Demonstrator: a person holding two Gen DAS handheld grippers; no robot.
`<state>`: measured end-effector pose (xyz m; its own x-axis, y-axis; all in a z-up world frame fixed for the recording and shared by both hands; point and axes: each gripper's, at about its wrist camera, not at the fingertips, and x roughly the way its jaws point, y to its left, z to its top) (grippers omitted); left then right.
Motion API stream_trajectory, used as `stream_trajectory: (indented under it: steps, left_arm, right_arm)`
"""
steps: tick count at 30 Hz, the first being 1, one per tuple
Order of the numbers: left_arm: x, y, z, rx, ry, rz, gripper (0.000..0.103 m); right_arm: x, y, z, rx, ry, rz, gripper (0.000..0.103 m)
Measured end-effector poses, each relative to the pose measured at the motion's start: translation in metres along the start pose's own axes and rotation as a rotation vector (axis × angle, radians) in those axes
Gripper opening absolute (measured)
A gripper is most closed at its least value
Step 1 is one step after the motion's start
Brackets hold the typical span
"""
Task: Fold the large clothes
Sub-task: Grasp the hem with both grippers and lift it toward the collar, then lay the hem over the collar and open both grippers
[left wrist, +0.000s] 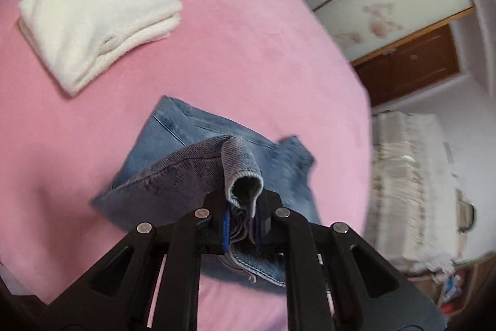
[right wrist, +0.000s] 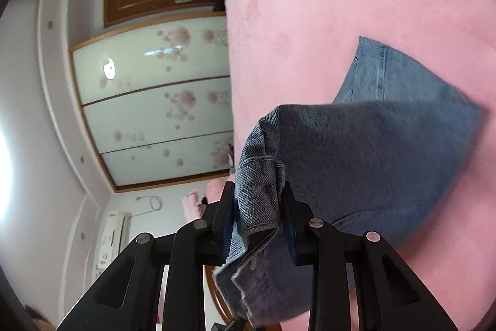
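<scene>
Denim jeans (left wrist: 173, 126), no label legible, are clamped by both left hand-held gripper (left wrist: 243, 225) and right hand-held gripper (right wrist: 259, 225).

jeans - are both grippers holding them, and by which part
Yes. The left gripper is shut on a bunched hem edge of the jeans; the right gripper is shut on another stitched hem edge. Which leg or end cannot be told.

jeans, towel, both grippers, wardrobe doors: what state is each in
jeans: partly folded, part lifted off the bed
towel: folded, lying on the bed
left gripper: shut on jeans
right gripper: shut on jeans
wardrobe doors: closed
</scene>
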<state>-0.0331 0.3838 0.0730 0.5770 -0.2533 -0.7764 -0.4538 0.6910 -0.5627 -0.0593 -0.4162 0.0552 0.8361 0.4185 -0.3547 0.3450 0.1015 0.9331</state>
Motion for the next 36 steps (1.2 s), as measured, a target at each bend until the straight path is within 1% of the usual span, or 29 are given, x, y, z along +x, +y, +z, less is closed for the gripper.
stream_trajectory:
  steps: [1,4,7,8,11,14,15,16,17,18,19,21,23,25,26,27,28,29,30,31,33,35,36]
  left_arm:
    - [0.014,-0.003,0.005,-0.009,0.008,0.034,0.008]
    - [0.055,-0.006,0.02,-0.071,0.031,0.08,0.008]
    - [0.093,-0.011,0.033,-0.059,0.045,0.149,0.008]
    - [0.105,-0.011,0.035,-0.046,0.054,0.165,0.008]
    - [0.143,-0.007,0.042,0.005,0.086,0.203,0.009]
    - [0.171,-0.002,0.05,0.028,0.119,0.211,0.012]
    - [0.179,-0.001,0.055,0.028,0.14,0.21,0.015]
    - [0.183,0.002,0.056,0.028,0.153,0.207,0.02]
    - [0.188,0.003,0.058,0.03,0.169,0.199,0.023]
    - [0.19,0.002,0.062,0.04,0.179,0.182,0.028]
    - [0.193,0.001,0.064,0.055,0.18,0.171,0.032]
    - [0.188,-0.008,0.062,0.119,0.177,0.149,0.035]
    - [0.18,-0.018,0.059,0.191,0.155,0.168,0.043]
    - [0.164,-0.031,0.054,0.28,0.066,0.191,0.059]
    - [0.156,-0.039,0.05,0.33,0.017,0.207,0.063]
    - [0.149,-0.046,0.044,0.374,-0.016,0.215,0.067]
    - [0.145,-0.052,0.038,0.412,-0.027,0.215,0.068]
    - [0.142,-0.056,0.03,0.448,-0.023,0.209,0.068]
    - [0.141,-0.06,0.019,0.489,-0.003,0.205,0.068]
    - [0.14,-0.061,0.007,0.519,0.022,0.21,0.068]
    - [0.141,-0.058,-0.016,0.533,0.068,0.225,0.068]
    - [0.146,-0.053,-0.035,0.533,0.13,0.215,0.068]
    - [0.148,-0.049,-0.046,0.532,0.167,0.201,0.068]
  right_arm:
    - [0.01,-0.002,0.013,-0.011,0.018,-0.018,0.027]
    - [0.057,-0.009,0.046,-0.049,0.062,-0.11,0.027]
    - [0.091,-0.026,0.075,-0.034,0.095,-0.175,0.027]
    - [0.102,-0.029,0.082,-0.049,0.101,-0.217,0.027]
    - [0.13,-0.031,0.089,-0.1,0.099,-0.344,0.028]
    - [0.144,-0.035,0.089,-0.138,0.075,-0.401,0.029]
    - [0.148,-0.035,0.089,-0.147,0.064,-0.413,0.03]
    - [0.151,-0.035,0.089,-0.152,0.053,-0.427,0.032]
    - [0.154,-0.034,0.089,-0.162,0.032,-0.45,0.036]
    - [0.155,-0.031,0.088,-0.176,-0.006,-0.476,0.038]
    - [0.153,-0.026,0.084,-0.196,-0.054,-0.487,0.041]
    - [0.146,-0.015,0.08,-0.237,-0.115,-0.492,0.041]
    - [0.143,0.0,0.071,-0.294,-0.146,-0.495,0.041]
    - [0.145,0.014,0.059,-0.356,-0.149,-0.497,0.041]
    - [0.148,0.021,0.052,-0.396,-0.133,-0.502,0.041]
    - [0.144,0.028,0.045,-0.438,-0.11,-0.509,0.041]
    - [0.151,0.034,0.031,-0.5,-0.07,-0.52,0.041]
    - [0.159,0.036,0.023,-0.543,-0.039,-0.529,0.04]
    - [0.166,0.038,0.008,-0.605,0.009,-0.543,0.04]
    - [0.17,0.037,-0.005,-0.66,0.05,-0.561,0.036]
    - [0.187,0.033,-0.031,-0.794,0.116,-0.639,0.035]
    - [0.196,0.02,-0.041,-0.867,0.149,-0.716,0.035]
    - [0.201,0.017,-0.038,-0.888,0.137,-0.767,0.035]
